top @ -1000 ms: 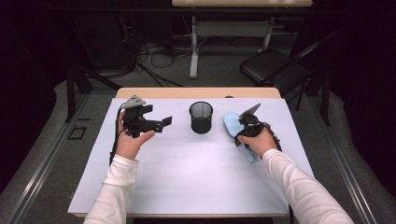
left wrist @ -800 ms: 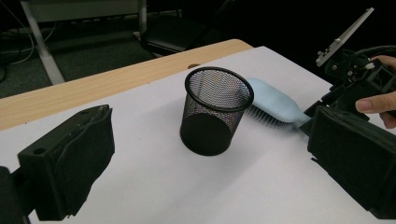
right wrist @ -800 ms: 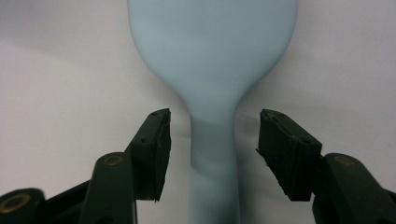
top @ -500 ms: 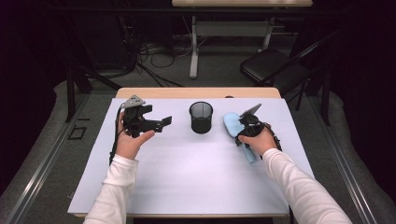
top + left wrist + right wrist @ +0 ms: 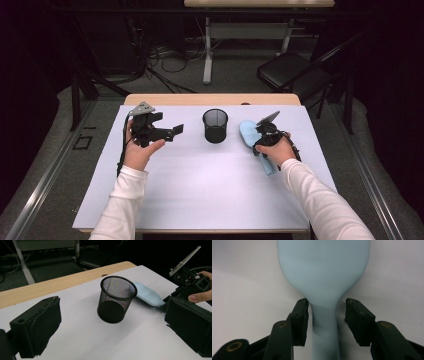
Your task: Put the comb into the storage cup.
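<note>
Straddling brush handle (image 5: pixel 324 327), tongs (image 5: pixel 325 312) unclosed

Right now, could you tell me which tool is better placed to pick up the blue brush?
The right tool: its open jaws already straddle the blue brush at its neck. The left tool hangs open, with the mesh cup between it and the brush.

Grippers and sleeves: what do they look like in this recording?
Both arms wear white long sleeves. The left gripper and right gripper are black, each topped by a grey three-cornered plate. A black cable trails from the left one. The fingers are blocky, black, with brass-coloured pivot rivets.
</note>
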The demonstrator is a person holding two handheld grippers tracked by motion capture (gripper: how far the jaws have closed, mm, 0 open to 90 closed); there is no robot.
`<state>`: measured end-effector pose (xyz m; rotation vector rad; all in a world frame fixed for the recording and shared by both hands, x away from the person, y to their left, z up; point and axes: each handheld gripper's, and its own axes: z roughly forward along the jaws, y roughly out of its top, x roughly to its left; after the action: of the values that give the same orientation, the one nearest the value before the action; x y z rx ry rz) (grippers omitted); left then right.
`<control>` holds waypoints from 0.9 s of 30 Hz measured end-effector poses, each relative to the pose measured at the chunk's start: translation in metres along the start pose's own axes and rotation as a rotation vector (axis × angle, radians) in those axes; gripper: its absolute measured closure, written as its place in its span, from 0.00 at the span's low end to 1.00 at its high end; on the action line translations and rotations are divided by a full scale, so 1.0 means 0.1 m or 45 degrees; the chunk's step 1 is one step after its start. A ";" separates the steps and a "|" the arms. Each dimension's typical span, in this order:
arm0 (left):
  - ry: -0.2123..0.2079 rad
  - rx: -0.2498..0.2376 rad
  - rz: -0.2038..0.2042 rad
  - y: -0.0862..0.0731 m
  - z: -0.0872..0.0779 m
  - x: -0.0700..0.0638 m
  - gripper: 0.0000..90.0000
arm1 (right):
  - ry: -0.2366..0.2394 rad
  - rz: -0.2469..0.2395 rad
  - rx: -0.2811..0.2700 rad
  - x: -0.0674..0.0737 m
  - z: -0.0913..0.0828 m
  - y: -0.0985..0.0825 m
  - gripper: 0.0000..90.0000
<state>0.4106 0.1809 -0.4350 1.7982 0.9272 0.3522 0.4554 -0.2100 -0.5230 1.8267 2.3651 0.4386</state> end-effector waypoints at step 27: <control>0.005 -0.005 -0.013 0.00 -0.01 0.02 0.01 | -0.002 -0.010 0.035 0.04 0.05 0.02 0.70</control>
<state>0.4114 0.1829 -0.4354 1.7891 0.9372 0.3510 0.4573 -0.2050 -0.5274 1.8277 2.3883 0.4054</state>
